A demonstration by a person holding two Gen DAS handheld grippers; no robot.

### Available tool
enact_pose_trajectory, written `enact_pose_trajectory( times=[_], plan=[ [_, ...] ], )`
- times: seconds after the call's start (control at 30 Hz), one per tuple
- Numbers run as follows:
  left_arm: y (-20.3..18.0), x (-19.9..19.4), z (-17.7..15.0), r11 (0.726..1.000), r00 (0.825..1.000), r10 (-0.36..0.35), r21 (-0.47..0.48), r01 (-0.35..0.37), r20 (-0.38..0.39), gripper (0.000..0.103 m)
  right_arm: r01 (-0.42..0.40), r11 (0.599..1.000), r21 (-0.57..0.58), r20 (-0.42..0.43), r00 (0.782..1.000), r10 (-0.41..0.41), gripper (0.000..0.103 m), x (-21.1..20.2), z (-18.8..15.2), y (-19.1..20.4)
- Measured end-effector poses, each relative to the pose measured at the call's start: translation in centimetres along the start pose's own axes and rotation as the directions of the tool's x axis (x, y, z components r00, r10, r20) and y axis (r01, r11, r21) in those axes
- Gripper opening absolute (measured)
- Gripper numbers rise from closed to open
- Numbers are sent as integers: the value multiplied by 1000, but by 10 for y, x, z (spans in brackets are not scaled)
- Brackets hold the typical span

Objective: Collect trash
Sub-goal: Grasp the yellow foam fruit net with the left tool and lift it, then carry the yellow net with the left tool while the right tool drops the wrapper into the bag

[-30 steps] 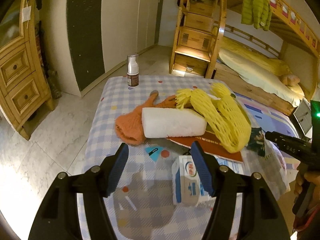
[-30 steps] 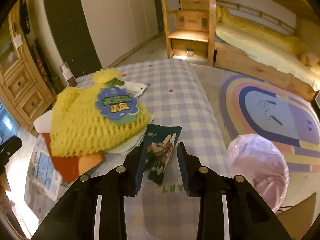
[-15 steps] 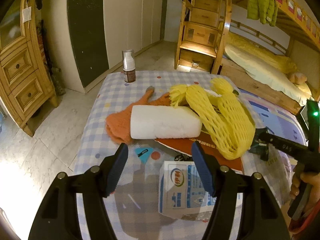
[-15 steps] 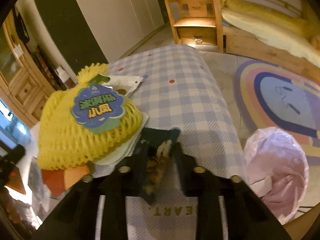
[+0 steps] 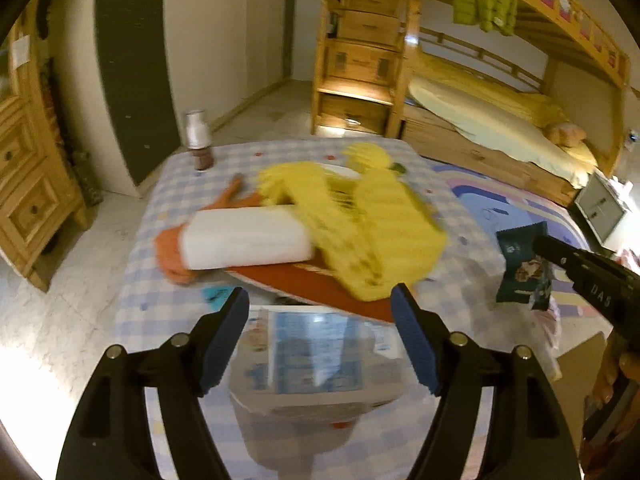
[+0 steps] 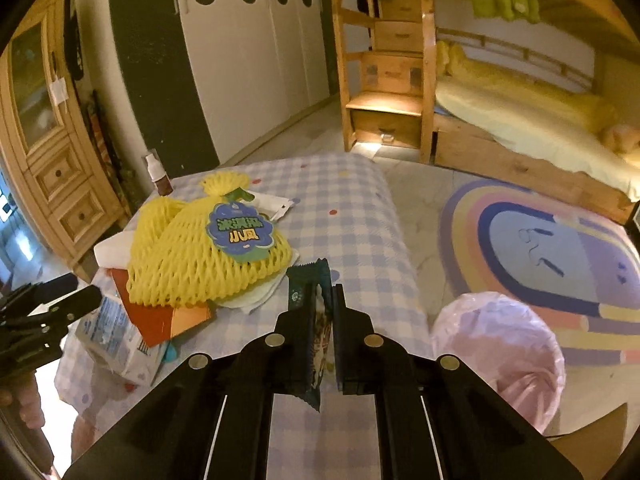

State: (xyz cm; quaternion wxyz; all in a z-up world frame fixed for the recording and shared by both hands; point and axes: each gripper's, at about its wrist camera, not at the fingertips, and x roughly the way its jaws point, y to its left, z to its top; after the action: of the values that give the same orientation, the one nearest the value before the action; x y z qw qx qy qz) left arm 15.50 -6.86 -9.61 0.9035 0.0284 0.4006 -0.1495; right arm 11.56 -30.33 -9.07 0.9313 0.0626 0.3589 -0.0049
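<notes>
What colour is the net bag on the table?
The net bag is bright yellow with a blue label; the right wrist view shows it best.

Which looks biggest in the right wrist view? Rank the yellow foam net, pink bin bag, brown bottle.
1. Yellow foam net and pink bin bag: alike; the bag sits nearer, so unranked.
2. Brown bottle: smallest, farthest.

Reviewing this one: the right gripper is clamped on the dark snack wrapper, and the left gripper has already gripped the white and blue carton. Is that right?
Not quite. The right gripper is clamped on the dark snack wrapper, but the left gripper has not gripped the white and blue carton. The left wrist view shows its jaws wide and opening, with the carton below and between them, pads apart from it.
</notes>
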Motion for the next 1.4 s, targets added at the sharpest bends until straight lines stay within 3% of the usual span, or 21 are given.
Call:
enact_pose_trajectory(
  times=[0.13, 0.33, 0.53, 0.6, 0.7, 0.87, 0.97, 1.1, 1.23, 1.4],
  plan=[
    [-13, 18, 8, 999, 998, -43, -2, 43, -37, 71, 9, 1000, 3, 8, 1000, -9, 8, -9, -3, -8],
    [-23, 47, 16, 999, 995, -34, 6, 35, -94, 71, 4, 1000, 21, -2, 1000, -4, 8, -10, -7, -20],
    [-22, 56, 17, 999, 994, -42, -11, 41, -103, 40, 1, 1000, 24, -8, 1000, -1, 8, -9, -10, -26],
    [-23, 53, 19, 999, 995, -48, -6, 47, -85, 22, 1, 1000, 27, -3, 1000, -1, 8, -10, -10, -26],
    [-28, 46, 24, 999, 998, -48, 23, 49, -41, 14, 7, 1000, 26, 14, 1000, -8, 8, -14, -11, -27],
    [-44, 21, 40, 995, 997, -37, 94, 31, 64, 12, 19, 999, 47, 58, 998, -22, 8, -33, -10, -35],
    [-60, -15, 45, 989, 985, -53, 143, 29, 165, 12, 26, 998, 58, 102, 994, -32, 8, -53, -9, -41],
    [-84, -48, 38, 978, 969, -96, 201, 50, 228, 12, 42, 996, 72, 145, 988, -52, 8, -82, -12, -51],
    [-113, -67, 17, 960, 959, -139, 271, 70, 246, 12, 60, 994, 88, 163, 984, -74, 8, -103, -22, -60],
    [-146, -63, -6, 929, 959, -178, 359, 90, 219, 12, 114, 985, 126, 152, 979, -133, 8, -120, -40, -78]
  ],
)
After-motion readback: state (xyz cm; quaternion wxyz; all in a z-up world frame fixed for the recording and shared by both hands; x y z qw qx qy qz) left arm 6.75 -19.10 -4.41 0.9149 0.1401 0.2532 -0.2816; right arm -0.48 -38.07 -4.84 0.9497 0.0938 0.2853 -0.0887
